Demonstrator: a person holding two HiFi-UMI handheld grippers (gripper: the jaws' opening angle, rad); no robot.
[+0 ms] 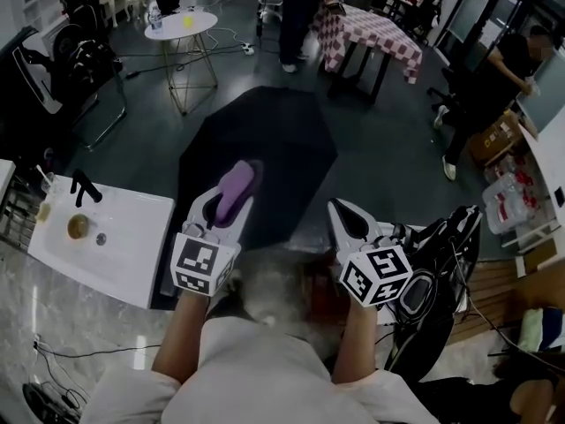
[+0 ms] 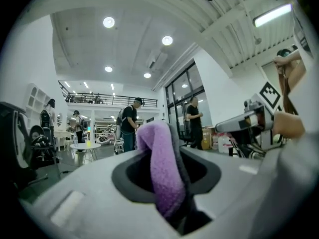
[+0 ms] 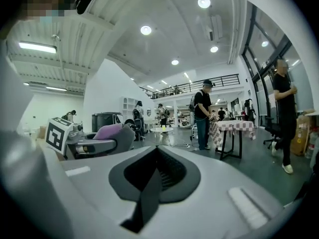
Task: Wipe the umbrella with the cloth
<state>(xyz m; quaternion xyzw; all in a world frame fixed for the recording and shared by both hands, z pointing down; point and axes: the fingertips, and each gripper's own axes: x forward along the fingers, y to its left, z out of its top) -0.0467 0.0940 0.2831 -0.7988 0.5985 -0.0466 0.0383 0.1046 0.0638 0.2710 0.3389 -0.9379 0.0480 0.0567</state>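
Note:
A black umbrella [image 1: 256, 148] lies open on the dark floor ahead of me, below both grippers. My left gripper [image 1: 237, 193] is shut on a purple cloth [image 1: 235, 186], which sticks out past its tips; in the left gripper view the cloth [image 2: 162, 168] fills the middle between the jaws. My right gripper [image 1: 340, 210] is held level beside the umbrella's near right edge. Its jaws are shut [image 3: 155, 151], and only a thin dark strip shows along their seam. Neither gripper touches the umbrella. The right gripper view also catches the left gripper [image 3: 107, 143].
A white counter [image 1: 124, 254] with a small brown cup [image 1: 78, 226] stands at my left. A black bag [image 1: 433, 281] is at my right. Farther off stand a round white table [image 1: 181, 25], a checkered table [image 1: 371, 34] and several people.

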